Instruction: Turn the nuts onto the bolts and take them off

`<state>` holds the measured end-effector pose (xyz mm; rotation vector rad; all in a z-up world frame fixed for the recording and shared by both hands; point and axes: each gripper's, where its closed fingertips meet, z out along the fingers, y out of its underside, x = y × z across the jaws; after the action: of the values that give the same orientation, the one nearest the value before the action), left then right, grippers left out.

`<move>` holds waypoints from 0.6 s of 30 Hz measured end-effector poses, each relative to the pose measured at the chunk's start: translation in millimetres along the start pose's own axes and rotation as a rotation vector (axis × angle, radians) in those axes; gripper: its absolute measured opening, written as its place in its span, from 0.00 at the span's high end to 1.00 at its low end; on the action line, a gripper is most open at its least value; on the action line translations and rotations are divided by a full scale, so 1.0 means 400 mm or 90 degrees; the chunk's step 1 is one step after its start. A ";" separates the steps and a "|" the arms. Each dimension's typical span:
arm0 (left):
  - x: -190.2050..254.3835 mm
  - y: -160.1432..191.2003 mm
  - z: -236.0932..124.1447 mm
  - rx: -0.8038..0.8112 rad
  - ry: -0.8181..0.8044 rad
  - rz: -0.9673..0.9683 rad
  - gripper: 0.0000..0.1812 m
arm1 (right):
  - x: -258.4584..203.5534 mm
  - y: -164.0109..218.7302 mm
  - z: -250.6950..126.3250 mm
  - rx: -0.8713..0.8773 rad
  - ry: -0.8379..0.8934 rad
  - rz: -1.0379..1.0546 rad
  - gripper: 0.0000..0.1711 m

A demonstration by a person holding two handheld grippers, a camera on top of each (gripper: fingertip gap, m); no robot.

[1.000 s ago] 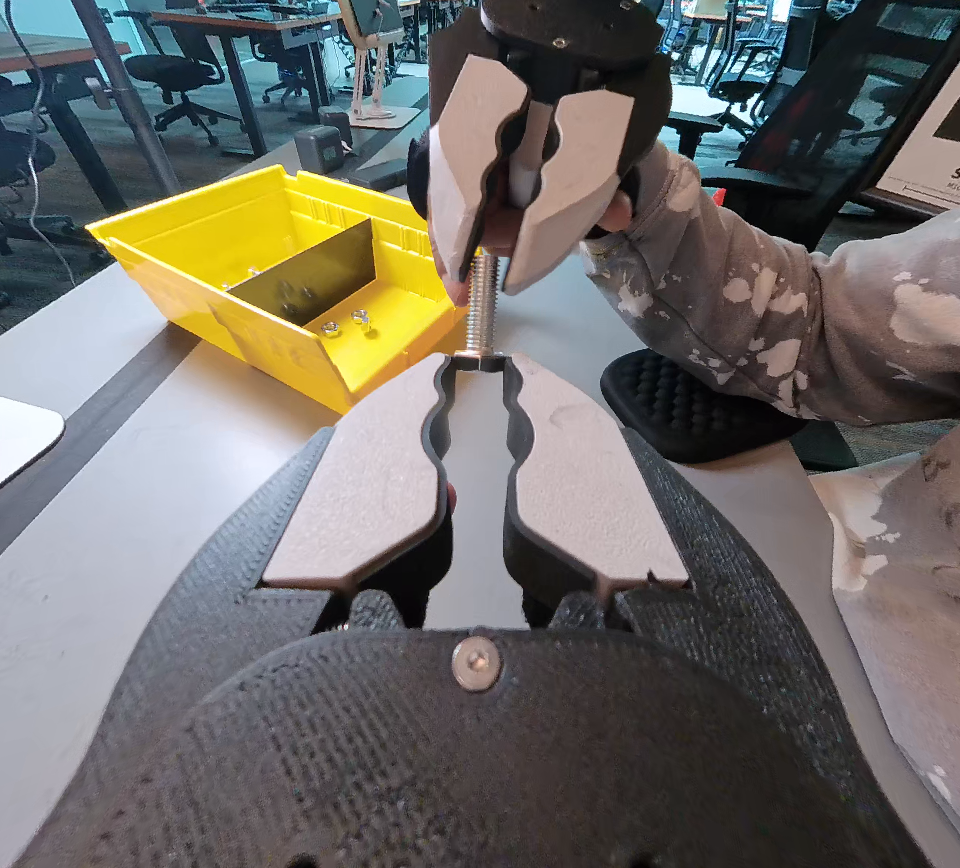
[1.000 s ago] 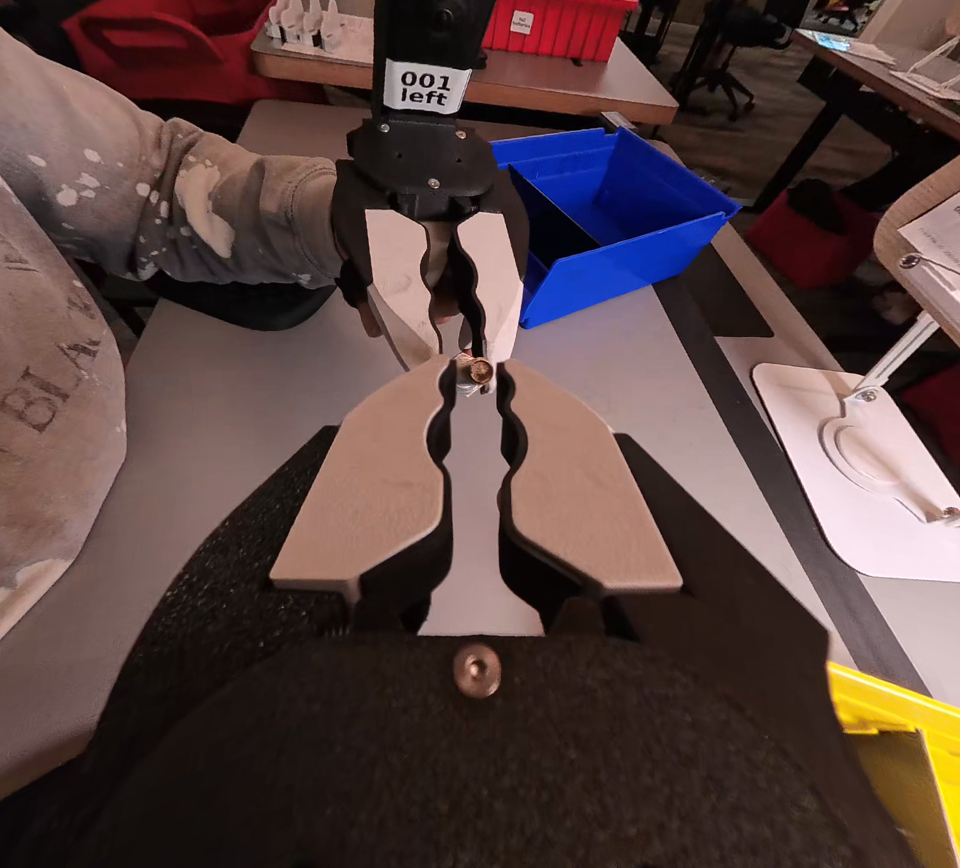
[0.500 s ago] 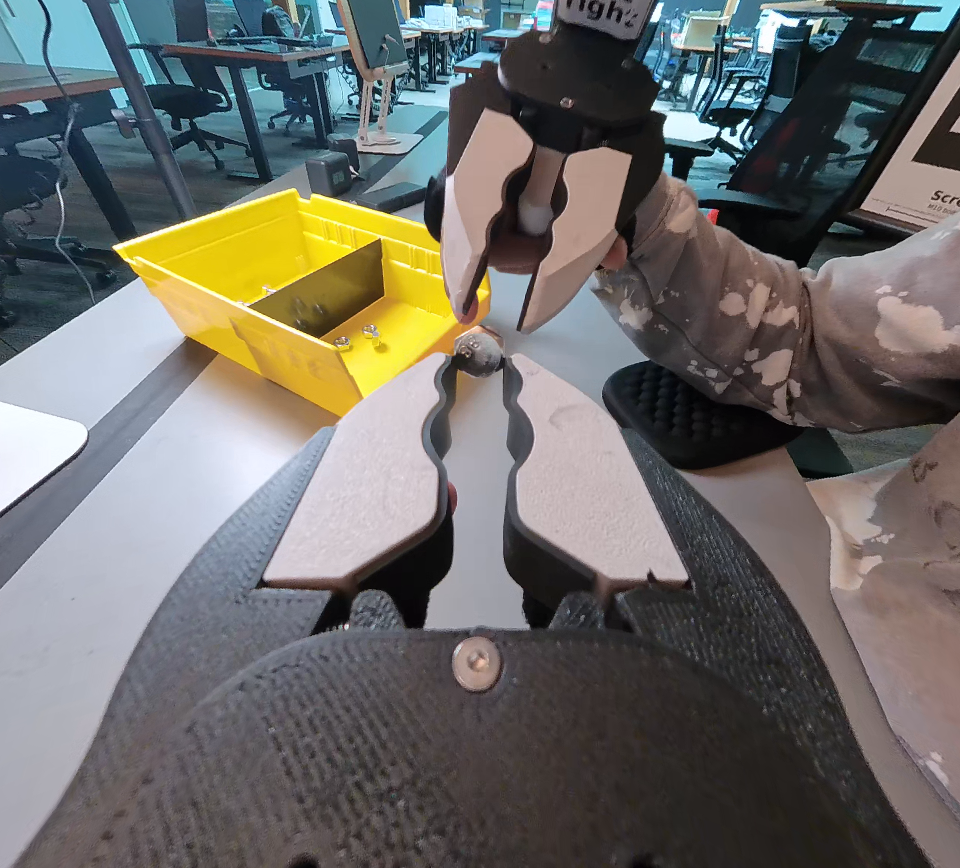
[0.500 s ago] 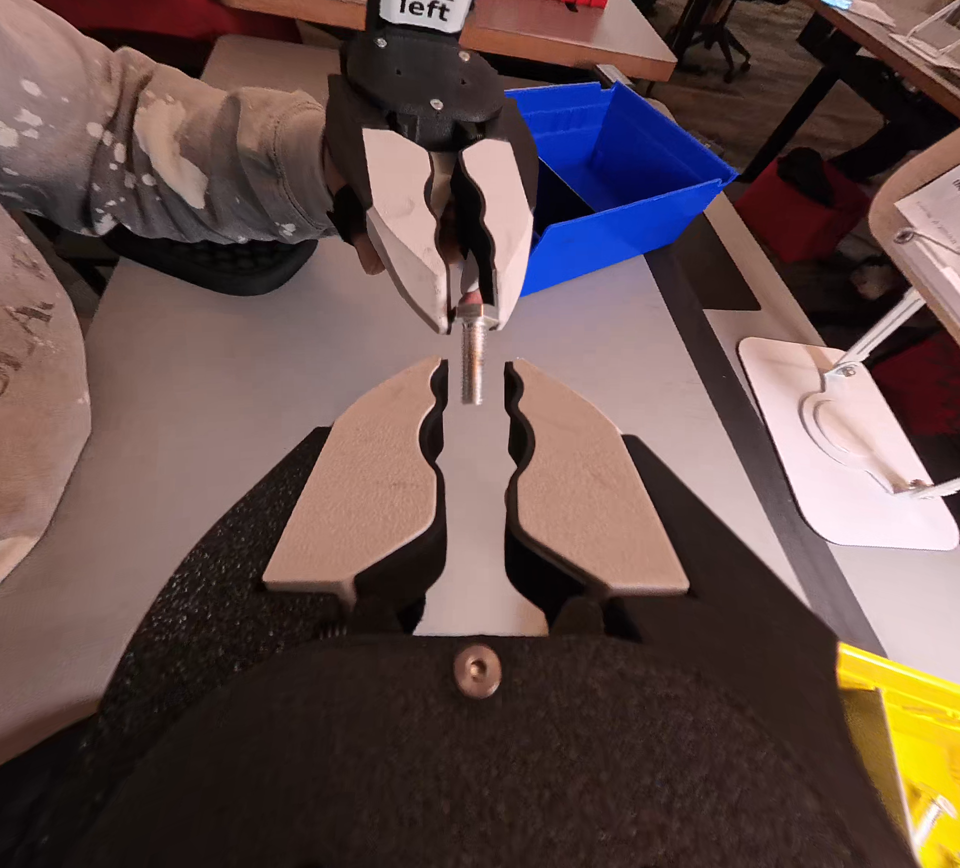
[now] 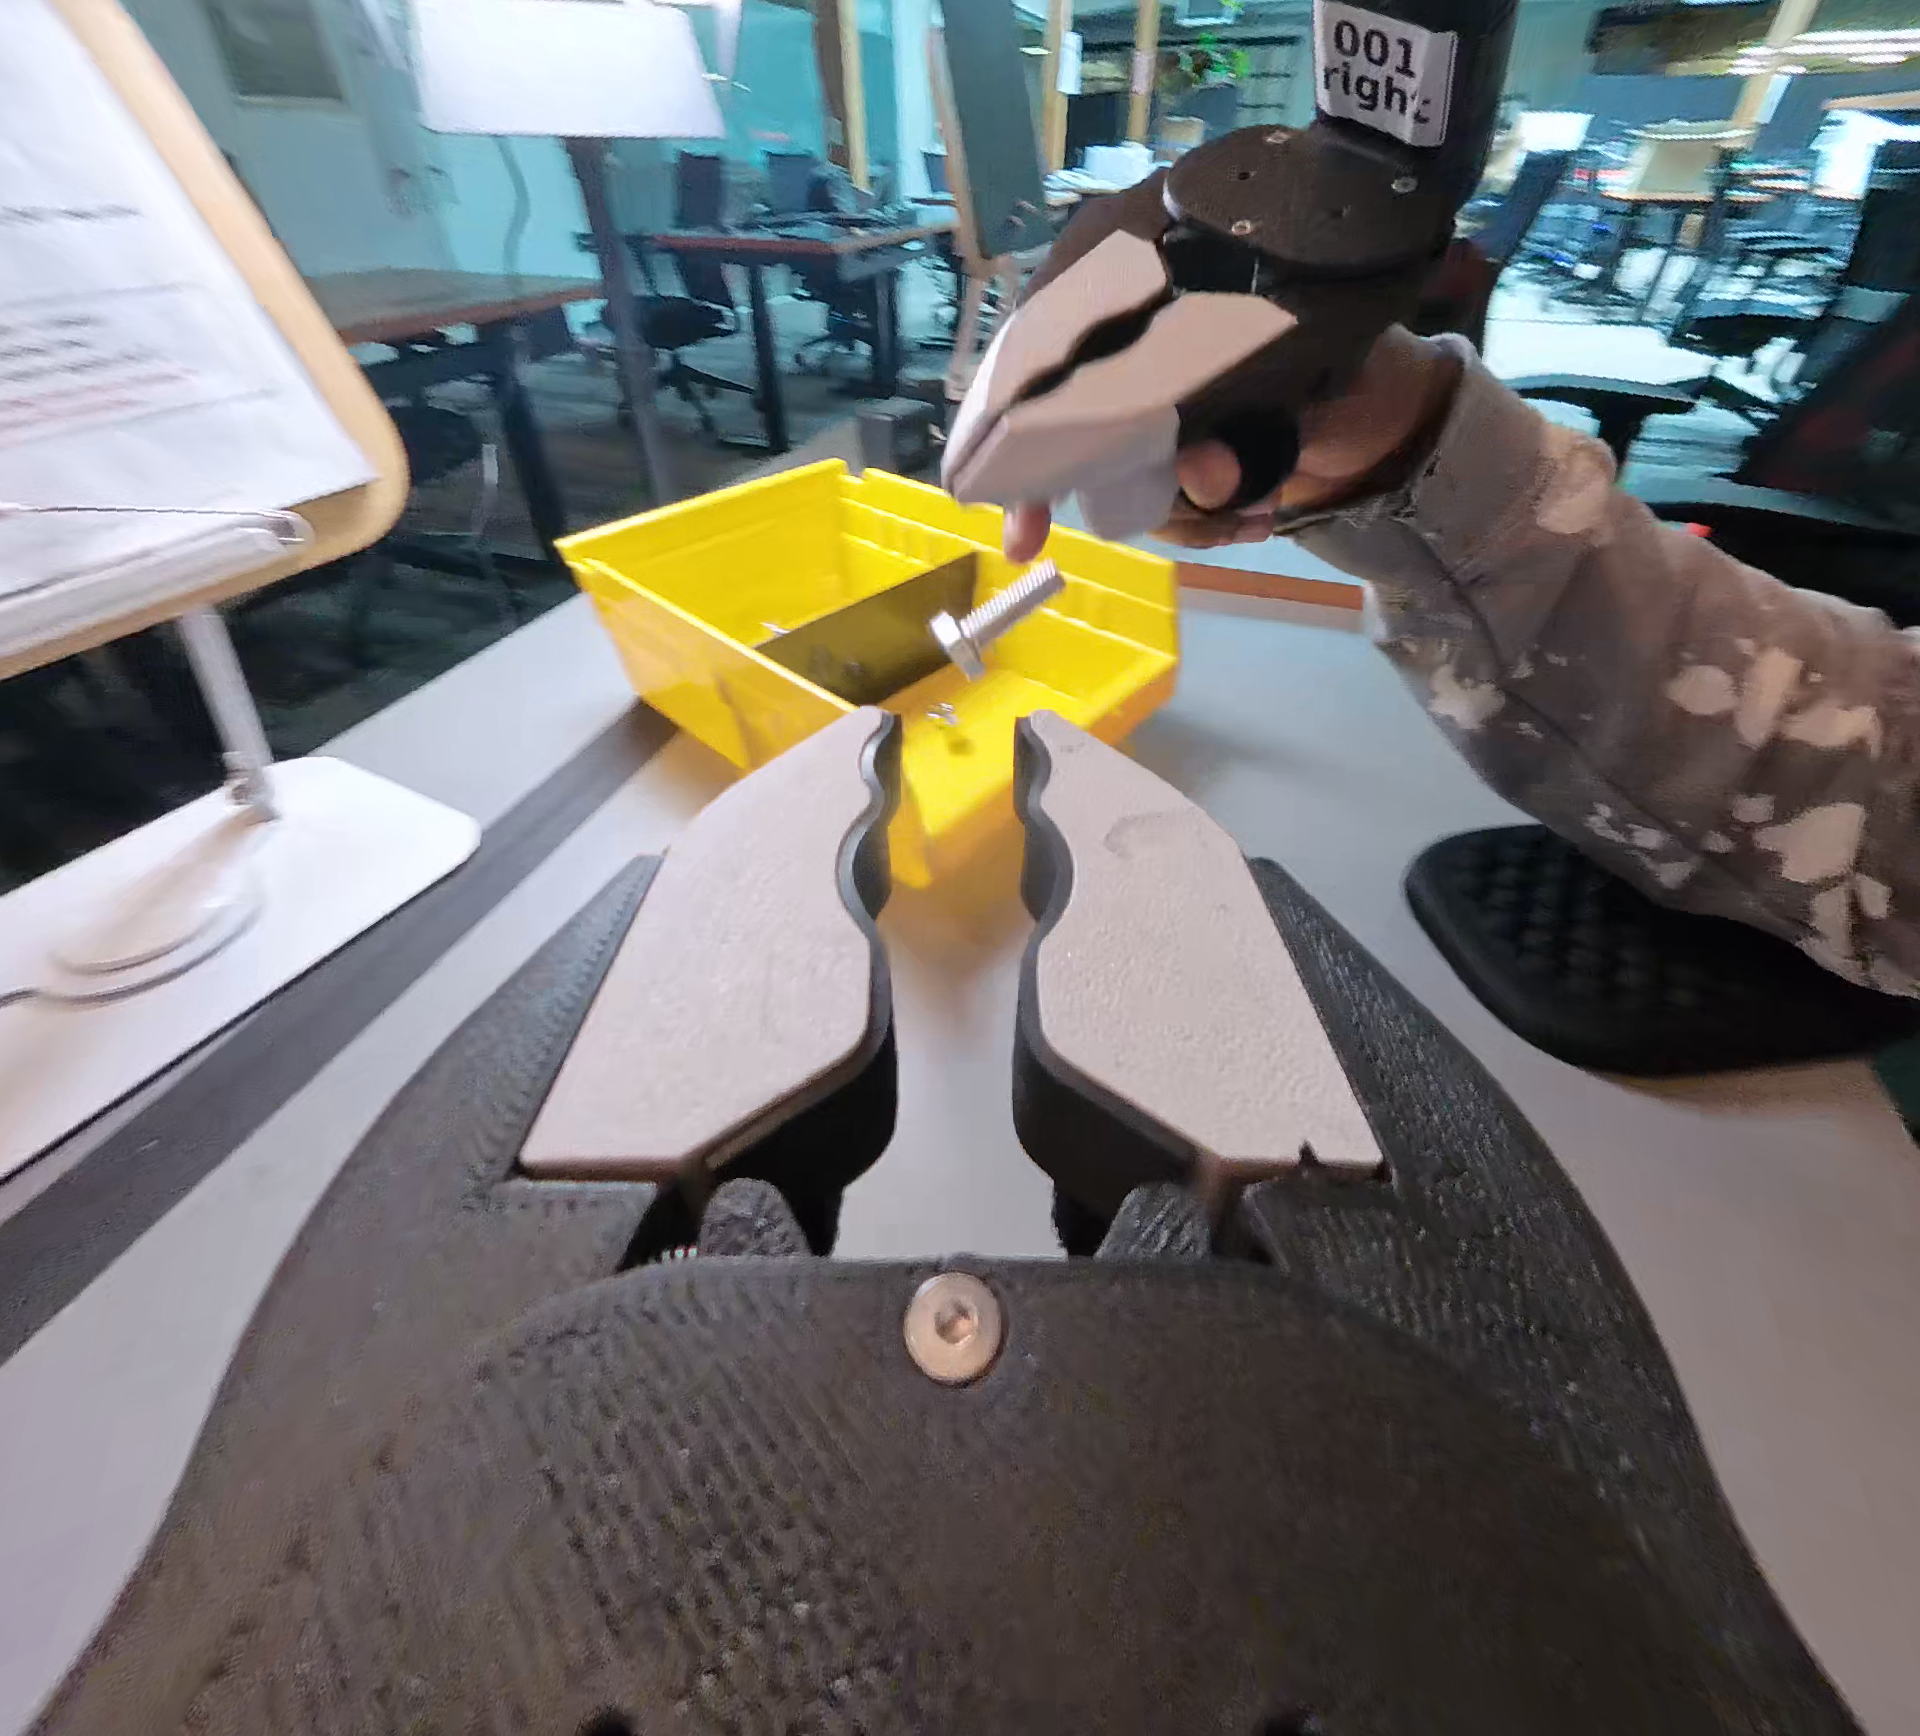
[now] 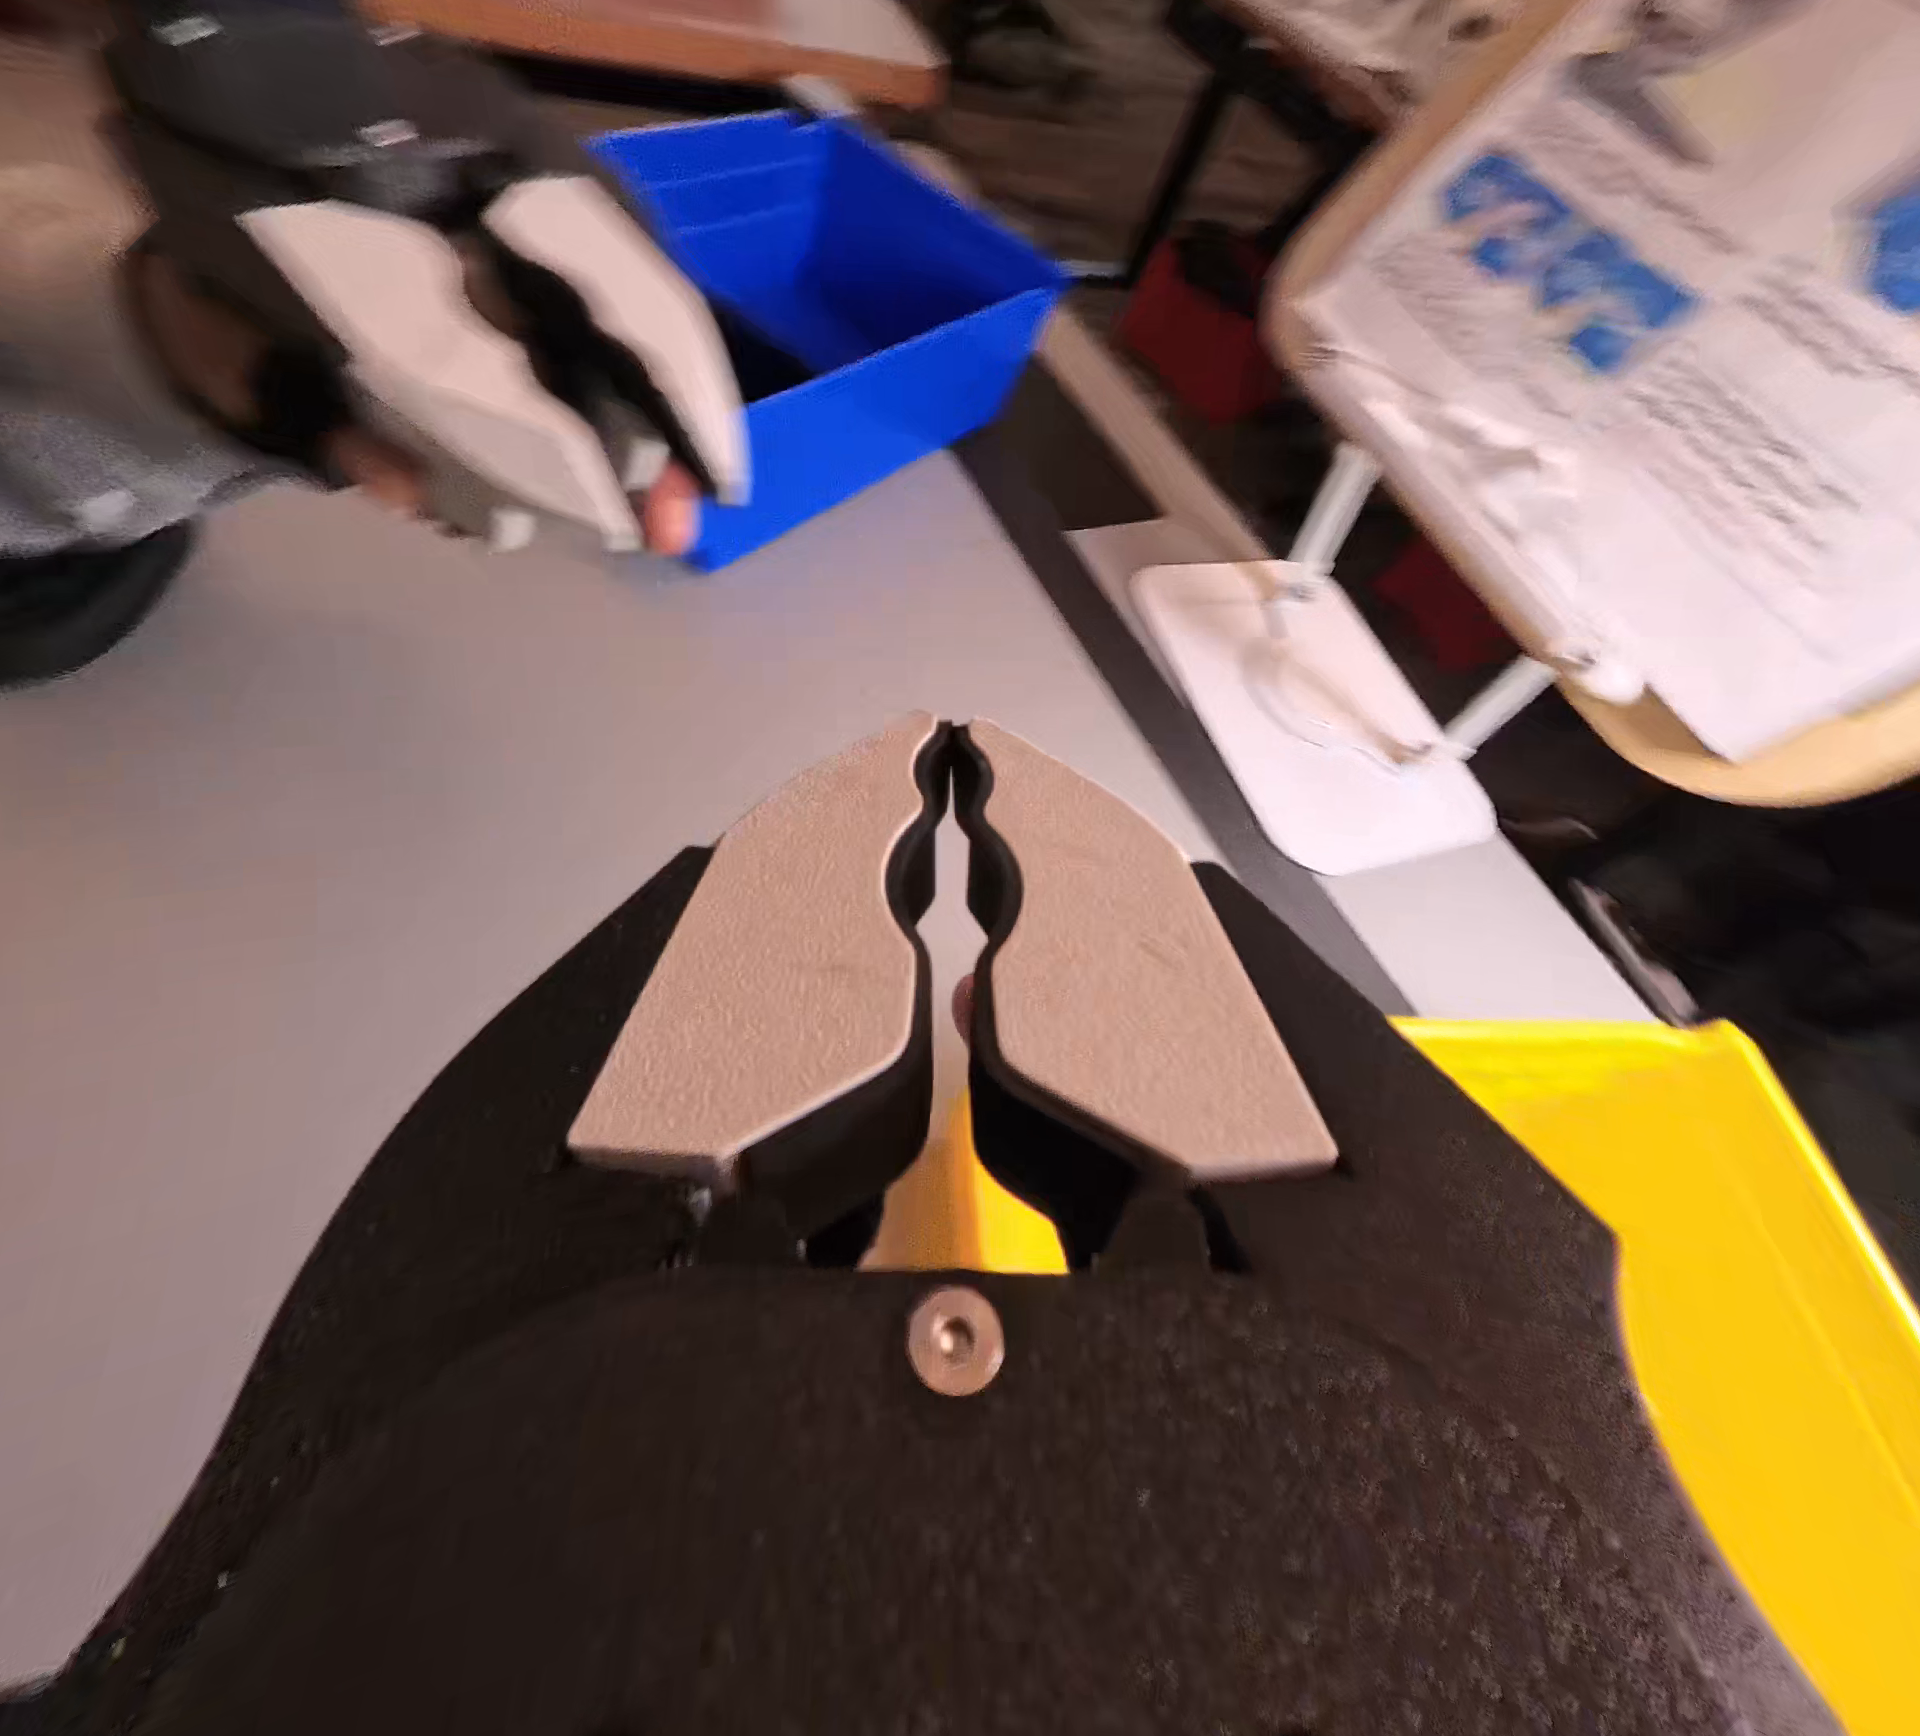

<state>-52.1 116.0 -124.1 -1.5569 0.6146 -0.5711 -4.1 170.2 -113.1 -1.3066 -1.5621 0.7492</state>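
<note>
A silver hex bolt (image 5: 995,618) hangs in the air over the yellow bin (image 5: 717,637), touching neither gripper. My left gripper (image 5: 954,730) is open and empty just in front of the bin; it also shows in the right wrist view (image 6: 681,497), blurred, beside the blue bin (image 6: 862,336). My right gripper (image 6: 951,730) is shut with nothing between its pads; in the left wrist view it (image 5: 966,471) hangs just above the bolt. A few small nuts (image 5: 940,712) lie in the yellow bin's near compartment, in front of a black divider.
A paper stand (image 5: 156,336) on a white base (image 5: 208,907) stands at the left of the grey table; the right wrist view shows it at the right (image 6: 1662,284). A black wrist pad (image 5: 1621,948) lies under the right sleeve. The yellow bin's rim (image 6: 1662,1219) is under my right gripper. Some 8 centimetres of space lies between my two pairs of fingers.
Half a second ago my left gripper held the bolt by its head. Its jaws have opened and the bolt has left the grasp. Both grippers swung toward the yellow bin; the right pads closed on air.
</note>
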 end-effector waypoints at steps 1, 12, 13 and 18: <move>-0.016 -0.004 -0.007 0.006 -0.018 -0.001 0.88 | 0.065 0.002 -0.013 0.011 0.055 0.039 1.00; -0.074 -0.006 -0.030 0.011 -0.069 -0.002 0.92 | 0.286 0.069 -0.082 -0.013 0.163 0.161 1.00; -0.076 -0.001 -0.028 0.008 -0.069 -0.003 0.92 | 0.278 0.070 -0.078 -0.017 0.159 0.156 1.00; -0.074 0.012 -0.023 -0.008 -0.068 0.005 0.92 | 0.138 0.104 -0.031 -0.094 0.027 0.094 1.00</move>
<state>-80.5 129.2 -128.0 -1.5850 0.5432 -0.4758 23.9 232.3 -130.5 -1.5492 -1.5221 0.7029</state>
